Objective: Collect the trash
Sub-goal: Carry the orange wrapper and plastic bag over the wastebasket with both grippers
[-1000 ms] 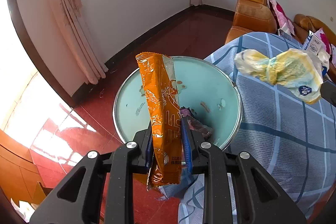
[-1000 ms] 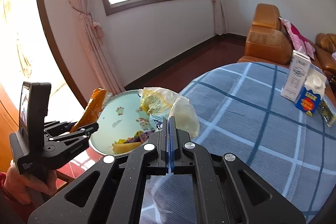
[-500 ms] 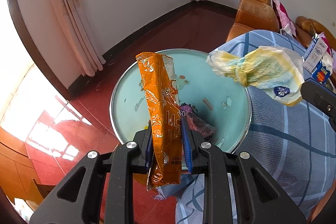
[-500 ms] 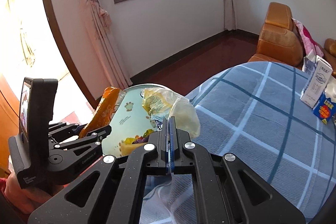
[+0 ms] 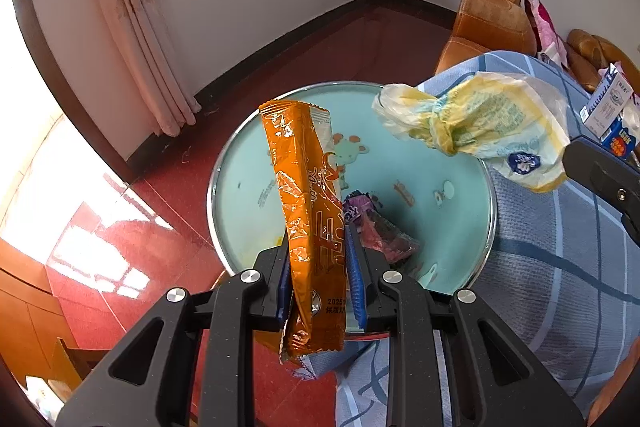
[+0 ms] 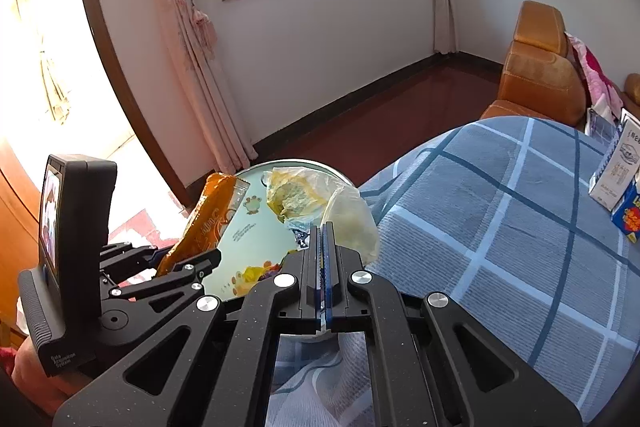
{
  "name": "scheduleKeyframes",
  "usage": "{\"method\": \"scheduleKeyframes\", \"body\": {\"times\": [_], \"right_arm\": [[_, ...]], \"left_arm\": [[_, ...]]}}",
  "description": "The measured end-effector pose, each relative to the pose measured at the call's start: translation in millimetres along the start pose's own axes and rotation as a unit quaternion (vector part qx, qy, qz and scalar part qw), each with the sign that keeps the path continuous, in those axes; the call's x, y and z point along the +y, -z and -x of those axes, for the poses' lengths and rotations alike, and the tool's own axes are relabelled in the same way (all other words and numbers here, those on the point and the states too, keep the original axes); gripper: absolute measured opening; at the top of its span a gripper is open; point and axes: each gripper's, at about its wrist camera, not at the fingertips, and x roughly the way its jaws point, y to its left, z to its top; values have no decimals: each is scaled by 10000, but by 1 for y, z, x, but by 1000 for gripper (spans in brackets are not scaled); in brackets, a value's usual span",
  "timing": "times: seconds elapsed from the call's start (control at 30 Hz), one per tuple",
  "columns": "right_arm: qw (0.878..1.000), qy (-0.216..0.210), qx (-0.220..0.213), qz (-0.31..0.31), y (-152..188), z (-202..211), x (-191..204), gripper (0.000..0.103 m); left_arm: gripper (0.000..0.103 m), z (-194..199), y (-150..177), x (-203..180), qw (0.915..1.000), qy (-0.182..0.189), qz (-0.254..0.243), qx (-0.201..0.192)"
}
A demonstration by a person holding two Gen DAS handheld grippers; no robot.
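My left gripper (image 5: 318, 247) is shut on a long orange snack wrapper (image 5: 308, 211), which stands upright between the blue pads, above a round pale-green bin (image 5: 460, 163) with cartoon prints. Purple and red wrappers (image 5: 380, 227) lie inside the bin. My right gripper (image 6: 323, 239) is shut on a crumpled yellow-and-white plastic bag (image 6: 316, 199) and holds it over the bin's (image 6: 240, 223) near edge. In the left wrist view that bag (image 5: 484, 123) hangs over the bin's right side. From the right wrist view, the left gripper (image 6: 188, 259) shows with the orange wrapper (image 6: 204, 219).
A table with a blue-grey checked cloth (image 6: 500, 227) lies right of the bin. Milk cartons (image 6: 618, 163) stand at its far right. Orange leather seats (image 6: 536, 67) stand behind. The floor (image 5: 120, 227) is red tile. A hand (image 6: 36, 367) holds the left gripper.
Both grippers moved toward and down over the bin. The yellow bag travelled left from above the cloth to above the bin's rim. The orange wrapper stays clamped.
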Motion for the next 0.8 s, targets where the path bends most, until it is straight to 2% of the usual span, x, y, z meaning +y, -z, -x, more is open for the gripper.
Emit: {"method": "scheduleKeyframes", "body": {"times": [0.5,0.8], "right_arm": [[9998,44,194,17,-6,-31,-2,2],[9988,-4,491,22,-7,-61,-2,2]], "left_arm": [[23,-25,-15,3,9997,90,-101,219],[24,-39,-15,6,9993,53,-5,365]]}}
